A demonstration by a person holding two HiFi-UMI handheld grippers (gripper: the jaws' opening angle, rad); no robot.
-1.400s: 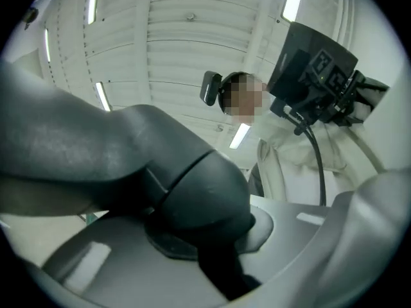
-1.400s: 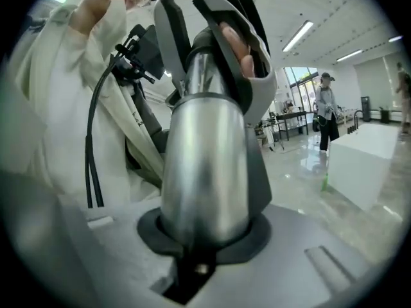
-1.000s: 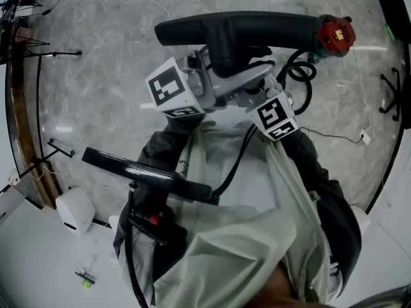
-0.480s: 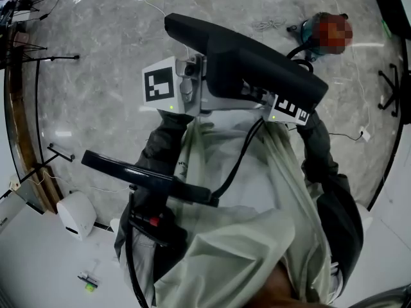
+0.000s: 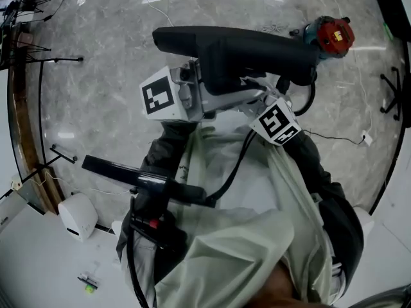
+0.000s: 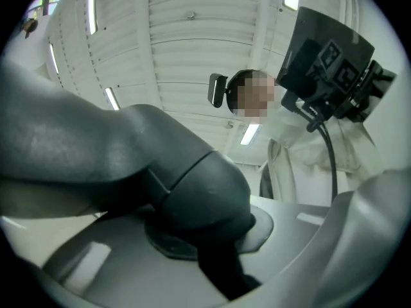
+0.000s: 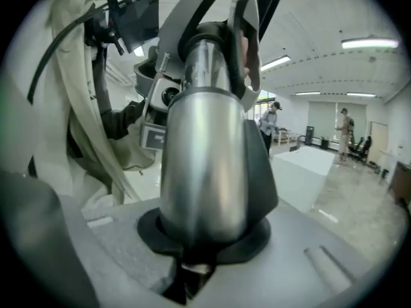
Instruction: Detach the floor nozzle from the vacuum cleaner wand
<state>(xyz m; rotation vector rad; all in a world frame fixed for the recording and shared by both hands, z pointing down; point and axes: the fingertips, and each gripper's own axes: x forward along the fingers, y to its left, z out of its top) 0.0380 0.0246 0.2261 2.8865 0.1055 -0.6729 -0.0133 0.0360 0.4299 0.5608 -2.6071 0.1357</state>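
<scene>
Item, left: left gripper [image 6: 212,242], its fingers [image 6: 83,268] clamped on the dark neck of the floor nozzle [image 5: 237,47]. The neck sits squarely between them, and the wide black head stands beyond the fingertips, above both marker cubes in the head view. Item, right: right gripper [image 7: 199,236], fingers [image 7: 334,262] closed on the silver wand [image 7: 205,153]. The tube rises from between them into a grey collar just past the fingertips, with the left gripper close behind it. The joint reads as not yet parted. Item, far right: red canister [image 5: 334,34], on the marble floor [image 5: 96,43], well apart from both sets of fingers. Hazards, as judged: the polished tube may slide through the right fingers if the pull outruns the grip. A pull off the tube's line could cock the collar and jam it. If a catch holds the collar, force alone may only twist the neck between the left fingers. A sudden release could fling the nozzle head.
</scene>
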